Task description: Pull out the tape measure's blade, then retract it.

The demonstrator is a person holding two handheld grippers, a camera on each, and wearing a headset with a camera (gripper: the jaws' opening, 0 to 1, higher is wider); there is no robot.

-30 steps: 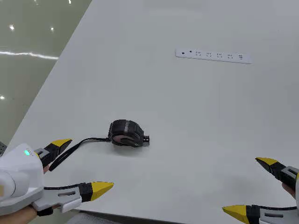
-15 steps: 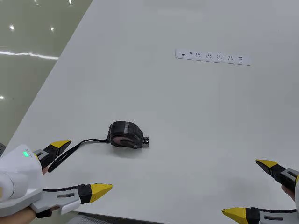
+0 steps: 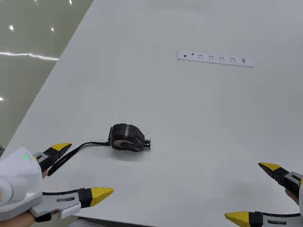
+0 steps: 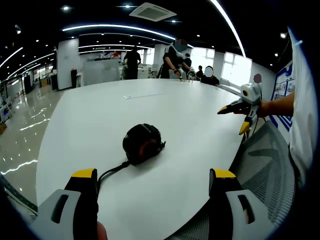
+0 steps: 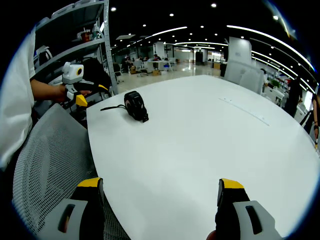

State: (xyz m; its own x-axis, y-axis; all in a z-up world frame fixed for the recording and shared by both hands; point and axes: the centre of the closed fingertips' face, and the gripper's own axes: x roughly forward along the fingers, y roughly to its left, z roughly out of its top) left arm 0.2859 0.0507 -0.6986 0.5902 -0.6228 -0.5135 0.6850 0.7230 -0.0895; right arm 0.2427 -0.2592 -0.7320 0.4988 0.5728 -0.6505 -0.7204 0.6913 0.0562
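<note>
The tape measure (image 3: 127,137) sits toward the near left edge of the white worktop (image 3: 203,109), blade wound in, its end hook (image 3: 147,142) pointing right; a black strap (image 3: 71,152) trails toward the left hand-held gripper (image 3: 83,169), which hovers near with jaws wide and empty; the right hand-held gripper (image 3: 251,191), well apart, is equally wide and empty; the case looks rigid, compact and fairly dense, probably best clamped across its flat sides while the other jaws pinch the small hook; the sprung blade will likely tug back

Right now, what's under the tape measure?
The tape measure sits on the bare white table, black strap trailing toward the left claw. Its case hides the contact patch, so anything flat beneath can't be seen.
</note>
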